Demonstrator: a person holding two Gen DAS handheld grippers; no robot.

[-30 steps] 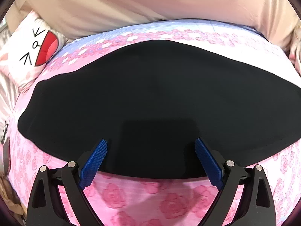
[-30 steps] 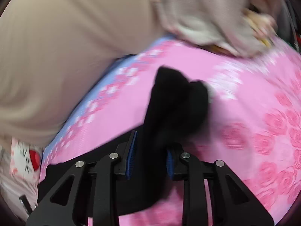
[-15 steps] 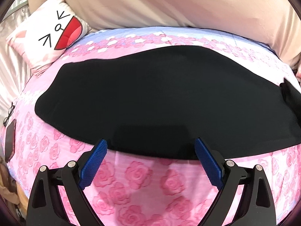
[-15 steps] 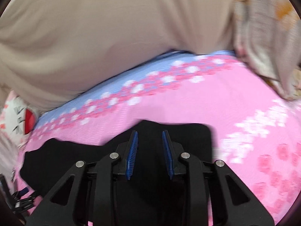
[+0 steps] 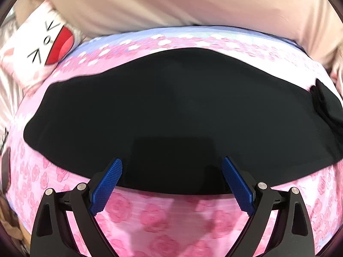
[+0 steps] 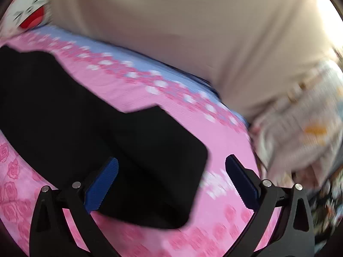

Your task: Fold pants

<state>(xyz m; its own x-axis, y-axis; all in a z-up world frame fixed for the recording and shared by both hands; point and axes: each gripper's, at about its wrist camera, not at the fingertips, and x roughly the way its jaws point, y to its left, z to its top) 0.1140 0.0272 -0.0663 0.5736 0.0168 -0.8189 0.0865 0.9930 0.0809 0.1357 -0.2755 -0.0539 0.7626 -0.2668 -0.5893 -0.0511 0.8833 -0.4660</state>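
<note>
Black fabric pants spread flat across a bed's pink rose-print sheet, one end doubled back over itself. Left tool spread wide with ribbed blue pads over the near edge of the garment, grasping nothing. Right tool likewise released, pads either side of the folded-over end. Beyond, a beige quilt bunched along the far side, beside a white cartoon-face pillow at upper left.
</note>
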